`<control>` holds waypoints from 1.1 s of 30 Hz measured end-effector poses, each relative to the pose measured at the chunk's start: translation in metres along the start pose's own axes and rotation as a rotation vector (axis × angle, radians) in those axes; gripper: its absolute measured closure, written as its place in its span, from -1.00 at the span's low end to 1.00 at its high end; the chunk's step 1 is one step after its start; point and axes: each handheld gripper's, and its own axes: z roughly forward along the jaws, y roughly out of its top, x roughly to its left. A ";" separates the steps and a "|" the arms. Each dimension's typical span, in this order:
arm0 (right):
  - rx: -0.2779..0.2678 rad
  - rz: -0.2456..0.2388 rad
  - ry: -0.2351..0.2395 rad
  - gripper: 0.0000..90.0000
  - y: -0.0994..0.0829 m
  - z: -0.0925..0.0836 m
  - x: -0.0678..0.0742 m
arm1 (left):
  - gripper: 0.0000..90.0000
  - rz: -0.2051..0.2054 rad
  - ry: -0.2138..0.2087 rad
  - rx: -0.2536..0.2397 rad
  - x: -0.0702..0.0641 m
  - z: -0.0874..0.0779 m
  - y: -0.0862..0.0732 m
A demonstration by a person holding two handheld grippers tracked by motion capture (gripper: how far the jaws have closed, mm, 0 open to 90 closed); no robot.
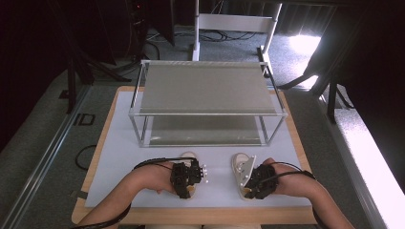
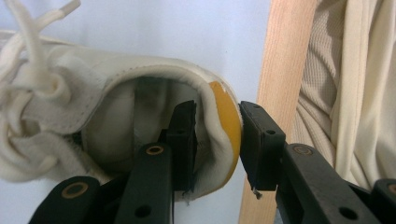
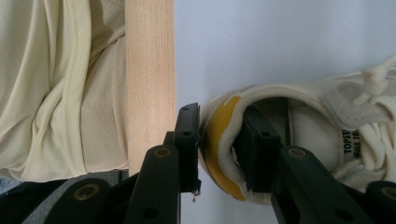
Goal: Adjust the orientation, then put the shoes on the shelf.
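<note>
- Nearest, at the desk's front wooden edge point(image 1: 191, 215), the person's cream clothing point(image 2: 355, 93) shows just past the wood in both gripper views.
- The person's two forearms come in over that edge onto the white mat point(image 1: 119, 162) that covers the desk.
- The left tongs point(image 1: 187, 180) pinch the heel of the left shoe point(image 2: 116, 126): one jaw sits inside the collar, the other presses the yellow heel patch point(image 2: 227, 126) from outside.
- The right tongs point(image 1: 255, 181) pinch the heel of the right shoe point(image 3: 299, 135) the same way, one jaw inside, one on its yellow heel patch point(image 3: 217, 140).
- Both shoes are cream lace-ups resting on the mat near the front edge, side by side but apart, heels toward the person and toes pointing away; the left shoe's laces point(image 2: 32, 70) lie loosely knotted.
- A label inside the right shoe carries dark print, only partly readable.
- Farther back on the mat stands a two-level metal shelf rack point(image 1: 207, 102), its two levels bare.
- Beyond the desk lie grey floor, cables and a white stand frame point(image 1: 234, 24).
</note>
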 end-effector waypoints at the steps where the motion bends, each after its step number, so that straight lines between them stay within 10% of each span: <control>1: -0.002 0.000 0.001 0.57 0.000 0.000 0.000 | 0.48 -0.001 -0.002 0.001 0.000 0.002 0.000; 14: 0.030 -0.015 0.001 0.65 0.003 0.000 0.003 | 0.70 0.077 -0.024 -0.010 -0.003 0.004 0.001; 33: 0.034 -0.036 -0.067 0.66 0.018 -0.009 -0.011 | 0.76 0.163 0.058 -0.046 0.001 -0.014 0.005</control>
